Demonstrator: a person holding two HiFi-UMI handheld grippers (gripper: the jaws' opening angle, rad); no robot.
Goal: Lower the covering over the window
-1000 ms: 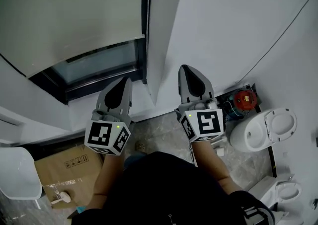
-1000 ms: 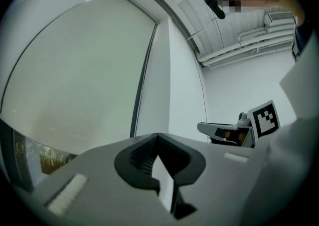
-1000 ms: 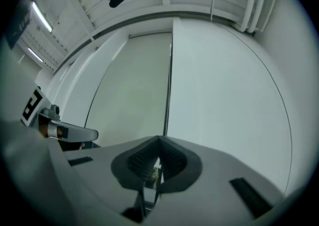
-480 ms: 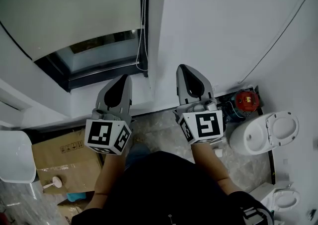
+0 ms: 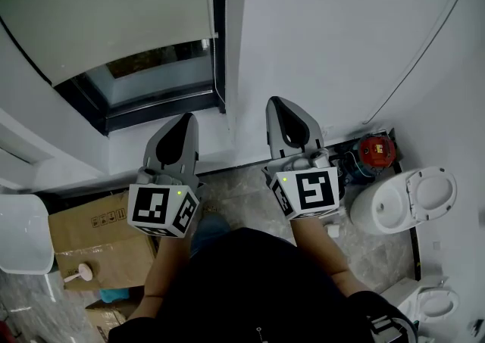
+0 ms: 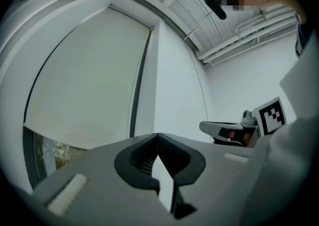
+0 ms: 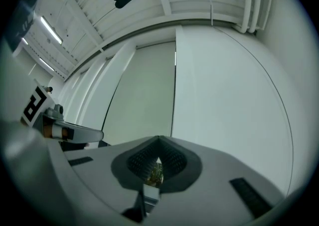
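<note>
A pale roller blind (image 5: 106, 8) covers most of the window. Below its bottom edge a strip of glass (image 5: 155, 73) stays bare inside the dark frame (image 5: 219, 38). Both grippers point at the wall under the window, side by side. My left gripper (image 5: 184, 123) is shut with nothing in it, just below the sill. My right gripper (image 5: 279, 105) is also shut and empty, in front of the white wall to the right of the frame. In the left gripper view the blind (image 6: 84, 85) fills the left half. In the right gripper view the blind (image 7: 142, 95) is straight ahead.
A white toilet (image 5: 402, 201) stands on the floor at the right, with a red fitting (image 5: 373, 151) by the wall. A cardboard box (image 5: 95, 247) lies at the lower left beside a white object (image 5: 23, 232). A thin cable (image 5: 424, 46) runs up the white wall.
The head camera has shifted a little, so the window sits higher in view. Both grippers stay shut, side by side. The blind's bottom edge shows no clear movement against the frame.
</note>
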